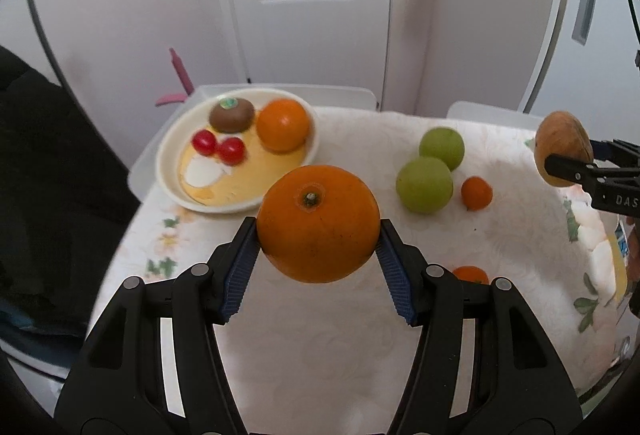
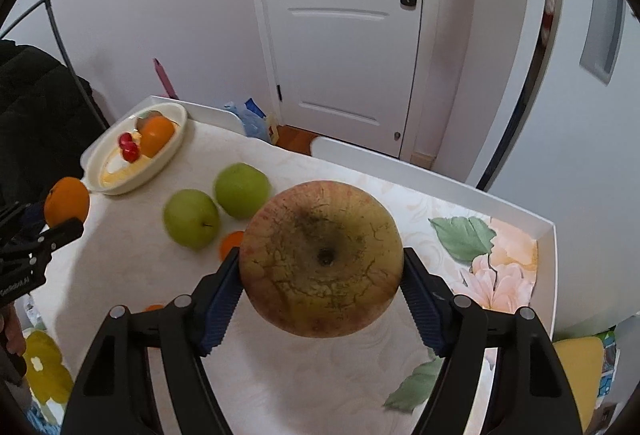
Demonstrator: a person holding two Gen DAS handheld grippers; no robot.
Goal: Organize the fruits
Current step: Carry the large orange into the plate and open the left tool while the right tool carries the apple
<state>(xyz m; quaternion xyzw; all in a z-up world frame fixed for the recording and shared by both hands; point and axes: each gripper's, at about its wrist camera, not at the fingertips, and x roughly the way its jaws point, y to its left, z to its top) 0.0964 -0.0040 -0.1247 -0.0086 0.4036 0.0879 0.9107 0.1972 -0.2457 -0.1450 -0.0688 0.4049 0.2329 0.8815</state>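
Fruits: spread over a table w/ floral cloth; some on a plate, some loose, two held in the air.
Table point(image 2: 516, 235): white cloth w/ pink flower + green leaf print, white raised edge at far side.
Plate point(image 1: 168, 151): cream, yellowish inside, far left corner of table. Holds a kiwi point(image 1: 231, 115), an orange point(image 1: 283, 124) just right of it, two cherry tomatoes point(image 1: 218, 146) touching each other in front of kiwi.
Left gripper point(image 1: 318, 235): fingers clamped on a big orange point(image 1: 318, 223), blue pads pressed on both sides, stem end facing cam; fruit is off the cloth, in front of plate.
Right gripper point(image 2: 322, 271): fingers clamped on a russet, brownish apple point(image 2: 322, 259), cracked skin, stem pit facing cam; pads touch both sides; held above the table, right of the greens.
Green apples point(image 2: 218, 209): two, touching side by side mid-table, resting on cloth.
Small mandarin point(image 1: 476, 193): on cloth just right of the nearer green apple, apart from it.
2nd small mandarin point(image 1: 471, 274): partly hidden behind left gripper's right finger, on cloth.
Door point(image 2: 340, 35): white, black handle, behind table.
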